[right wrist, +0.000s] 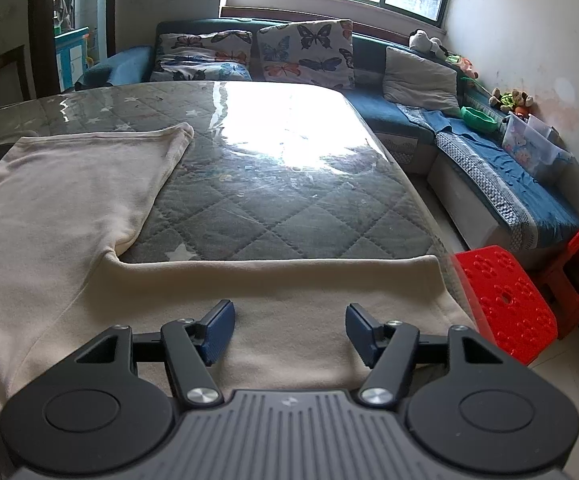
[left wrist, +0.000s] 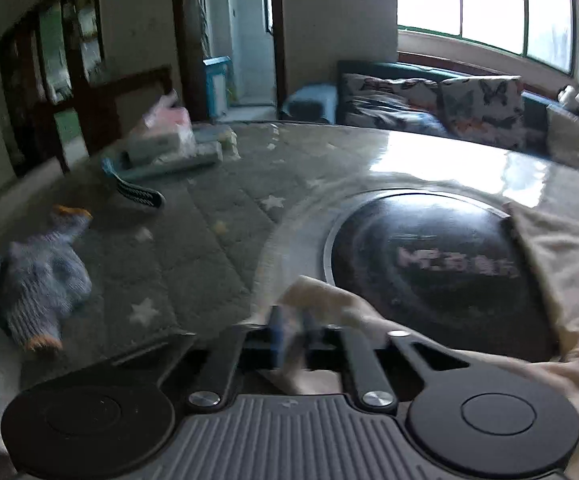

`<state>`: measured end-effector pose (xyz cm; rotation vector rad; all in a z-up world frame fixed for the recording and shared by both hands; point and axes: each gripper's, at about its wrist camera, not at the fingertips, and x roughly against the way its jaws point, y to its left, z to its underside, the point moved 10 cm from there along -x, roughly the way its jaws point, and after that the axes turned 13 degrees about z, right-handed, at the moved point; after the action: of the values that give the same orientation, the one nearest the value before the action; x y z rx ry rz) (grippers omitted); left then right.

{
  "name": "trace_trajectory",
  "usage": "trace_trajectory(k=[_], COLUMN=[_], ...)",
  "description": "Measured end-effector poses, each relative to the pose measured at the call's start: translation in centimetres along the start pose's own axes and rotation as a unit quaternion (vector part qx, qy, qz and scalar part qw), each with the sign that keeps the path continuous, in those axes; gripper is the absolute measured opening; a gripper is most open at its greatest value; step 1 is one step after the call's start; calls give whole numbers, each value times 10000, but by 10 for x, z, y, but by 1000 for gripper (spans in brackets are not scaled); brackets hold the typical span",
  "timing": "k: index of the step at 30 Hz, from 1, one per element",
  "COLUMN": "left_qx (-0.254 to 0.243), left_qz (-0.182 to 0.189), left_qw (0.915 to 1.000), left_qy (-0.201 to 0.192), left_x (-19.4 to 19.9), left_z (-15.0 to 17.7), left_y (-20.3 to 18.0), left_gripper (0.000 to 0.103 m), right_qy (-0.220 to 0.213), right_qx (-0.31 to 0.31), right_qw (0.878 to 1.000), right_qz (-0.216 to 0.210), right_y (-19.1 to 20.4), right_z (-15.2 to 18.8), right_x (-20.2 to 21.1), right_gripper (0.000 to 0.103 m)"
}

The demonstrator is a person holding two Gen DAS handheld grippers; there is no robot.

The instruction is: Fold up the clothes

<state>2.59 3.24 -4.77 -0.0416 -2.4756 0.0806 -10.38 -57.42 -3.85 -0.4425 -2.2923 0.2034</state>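
Note:
A cream long-sleeved garment lies spread on the quilted grey table cover. One sleeve runs across in front of my right gripper, which is open and hovers just above it. In the left wrist view my left gripper is shut on a bunched edge of the same cream garment and holds it lifted over a black round cooktop. The image there is blurred.
A blue knitted garment, a dark striped sock and a pile of packets lie on the table's left. A sofa with butterfly cushions stands behind. Red plastic stools stand at the table's right corner.

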Motion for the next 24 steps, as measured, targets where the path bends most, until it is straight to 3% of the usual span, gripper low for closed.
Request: trace_trajectory(k=[4, 8, 10, 12, 14, 17, 19, 21, 24], left_qx=[-366, 43, 100, 43, -60, -128, -82, -1, 1], left_qz=[-386, -32, 157, 253, 293, 327, 378, 423, 423], left_qw=[9985, 10000, 9998, 9997, 9995, 9994, 9992, 9990, 9991], left_qy=[-126, -5, -21, -57, -89, -17, 66, 117, 60], left_x=[4, 11, 17, 22, 24, 18, 14, 10, 10], left_z=[-4, -1, -1, -2, -3, -2, 1, 5, 8], left_y=[9, 17, 13, 7, 0, -5, -6, -5, -3], left_gripper=[1, 5, 13, 46, 56, 55, 48, 17, 4], right_qy=[14, -307, -528, -701, -839, -964, -991, -993, -1038], right_qx=[38, 462, 688, 957, 1255, 1814, 2208, 2588, 3146], right_qw=[10000, 9984, 9955, 9898, 9805, 9582, 9387, 9188, 8915], right_qz=[28, -57, -376, -786, -1261, -1993, -2454, -2809, -3091], right_y=[0, 15, 33, 57, 85, 131, 162, 192, 232], right_z=[-1, -11, -18, -23, -26, -24, -17, -9, 5], right_x=[0, 24, 45, 66, 87, 118, 137, 152, 166], right_gripper=[66, 66, 66, 66, 65, 63, 61, 59, 54])
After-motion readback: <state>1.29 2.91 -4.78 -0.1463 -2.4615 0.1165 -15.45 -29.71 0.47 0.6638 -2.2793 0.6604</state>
